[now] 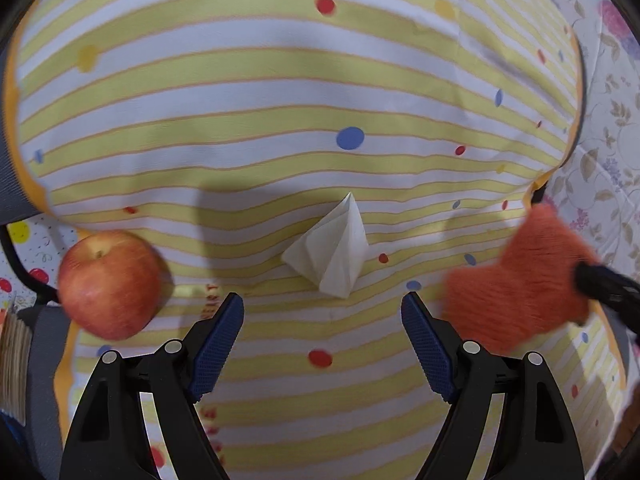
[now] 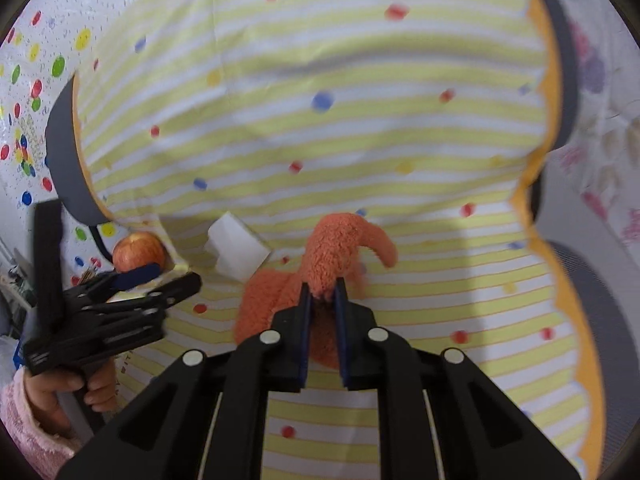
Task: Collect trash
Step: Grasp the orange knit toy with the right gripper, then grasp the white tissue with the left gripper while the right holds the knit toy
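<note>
A crumpled white tissue [image 1: 332, 252] lies on the yellow striped tablecloth [image 1: 280, 80], just beyond my open left gripper [image 1: 322, 312], which holds nothing. The tissue also shows in the right wrist view [image 2: 238, 250]. My right gripper [image 2: 323, 294] is shut on a fuzzy orange cloth [image 2: 336, 252] and holds it above the cloth-covered table. That orange cloth appears at the right in the left wrist view [image 1: 524, 276]. The left gripper shows at the left in the right wrist view [image 2: 132, 284], held by a hand in a pink sleeve.
A red apple [image 1: 110, 284] sits at the table's left edge, also seen in the right wrist view [image 2: 138, 256]. The tablecloth [image 2: 360, 120] has scalloped orange edges. Floral fabric [image 1: 612, 140] lies beyond the right edge, dotted fabric [image 2: 32, 80] beyond the left.
</note>
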The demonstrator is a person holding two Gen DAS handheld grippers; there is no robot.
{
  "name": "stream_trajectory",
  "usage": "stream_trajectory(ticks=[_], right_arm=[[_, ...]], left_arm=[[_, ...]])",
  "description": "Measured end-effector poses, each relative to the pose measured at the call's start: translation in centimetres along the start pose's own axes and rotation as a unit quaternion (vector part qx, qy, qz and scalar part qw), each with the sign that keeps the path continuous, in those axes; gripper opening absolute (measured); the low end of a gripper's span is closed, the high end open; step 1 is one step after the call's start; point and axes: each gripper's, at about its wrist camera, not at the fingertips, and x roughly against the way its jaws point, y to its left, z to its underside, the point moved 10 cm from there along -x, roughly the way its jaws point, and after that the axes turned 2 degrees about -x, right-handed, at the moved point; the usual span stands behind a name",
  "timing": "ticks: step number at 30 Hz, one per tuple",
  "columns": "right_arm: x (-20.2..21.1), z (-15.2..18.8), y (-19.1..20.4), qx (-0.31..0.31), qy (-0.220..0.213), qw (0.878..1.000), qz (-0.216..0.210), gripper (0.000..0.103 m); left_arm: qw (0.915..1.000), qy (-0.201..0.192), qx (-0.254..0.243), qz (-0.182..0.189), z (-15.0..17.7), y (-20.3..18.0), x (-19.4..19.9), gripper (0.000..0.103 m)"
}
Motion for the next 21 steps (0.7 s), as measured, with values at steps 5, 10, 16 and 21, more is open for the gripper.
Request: stream_trajectory(ticks=[5,10,16,21], right_arm=[[2.0,-0.2,-1.7,-0.011,-0.014,1.000,-0.009,0.011],[2.0,0.1,-1.9,-0.008,-0.015,1.000,-0.013,0.011],[2.4,0.4,-2.4,-0.013,-0.016,1.000,-0.016,0.011],[3.8,0.9,-1.7,-0.013,-0.020,1.000,-0.020,0.011]], left_arm=[[0.9994,0.031,0.014,-0.005,-1.2,0.0,-2.8,0.068],[0.9984,0.050,0.024,-0.008,-2.2,0.4,-4.7,0.067],[0.9987,0.049,0.013,0.012,-2.3,-0.7,-4.7,0.013],[0.9991,-0.001,-0.007,0.042,-1.9,-2.8,-0.4,0.000]])
